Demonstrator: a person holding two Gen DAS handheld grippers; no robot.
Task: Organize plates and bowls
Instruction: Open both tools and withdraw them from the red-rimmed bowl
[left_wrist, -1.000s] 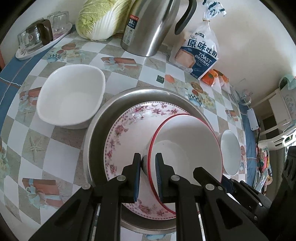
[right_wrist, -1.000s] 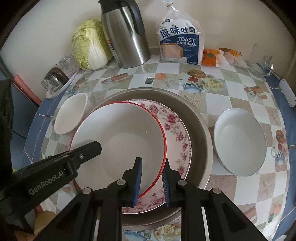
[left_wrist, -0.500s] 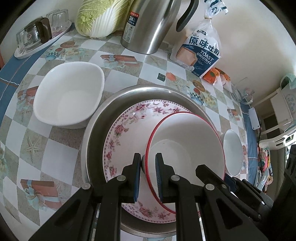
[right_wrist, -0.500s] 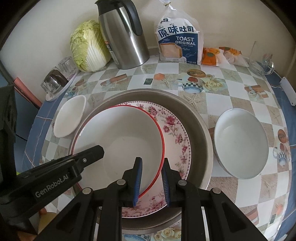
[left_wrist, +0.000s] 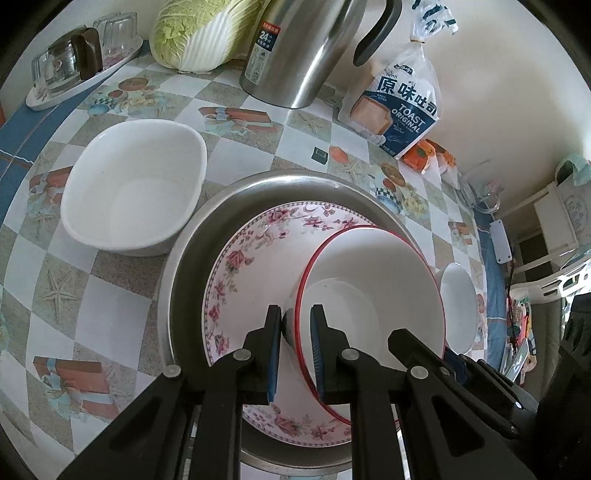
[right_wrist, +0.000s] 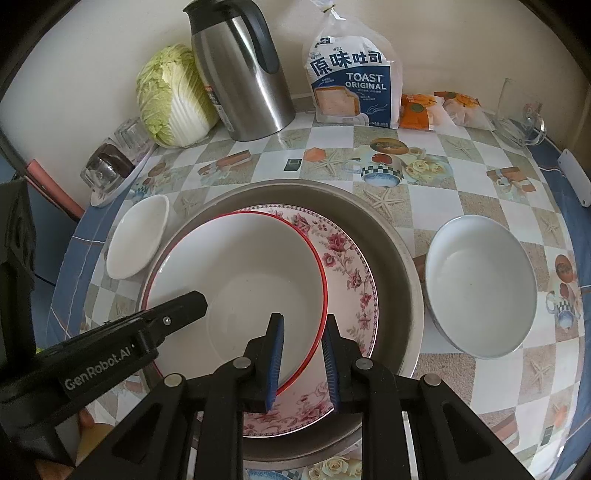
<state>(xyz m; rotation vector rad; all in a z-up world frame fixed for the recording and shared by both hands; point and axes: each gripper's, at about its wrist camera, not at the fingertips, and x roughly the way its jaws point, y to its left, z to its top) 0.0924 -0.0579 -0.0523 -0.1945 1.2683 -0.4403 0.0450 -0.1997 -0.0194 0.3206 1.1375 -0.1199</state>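
Left wrist view: the left claw (left_wrist: 294, 345) pinches the rim of the red-rimmed bowl (left_wrist: 373, 280) – one finger inside, one outside.
Right wrist view: the right claw (right_wrist: 302, 356) grips the same bowl's rim at the lower middle of the frame.
Red-rimmed bowl: in the middle of the frame, tilted, over the flowered plate (right_wrist: 351, 273).
Flowered plate: lies inside the big metal basin (right_wrist: 391, 251).
White square bowl (left_wrist: 133, 184): on the table at the left of the left wrist view, just beside the basin.
Round white bowl (right_wrist: 480, 284): at the right of the right wrist view – close to the basin's edge.
Far back, top of frame: a cabbage (right_wrist: 170, 96), a steel jug (right_wrist: 240, 70) and a bag of toast (right_wrist: 351, 81).
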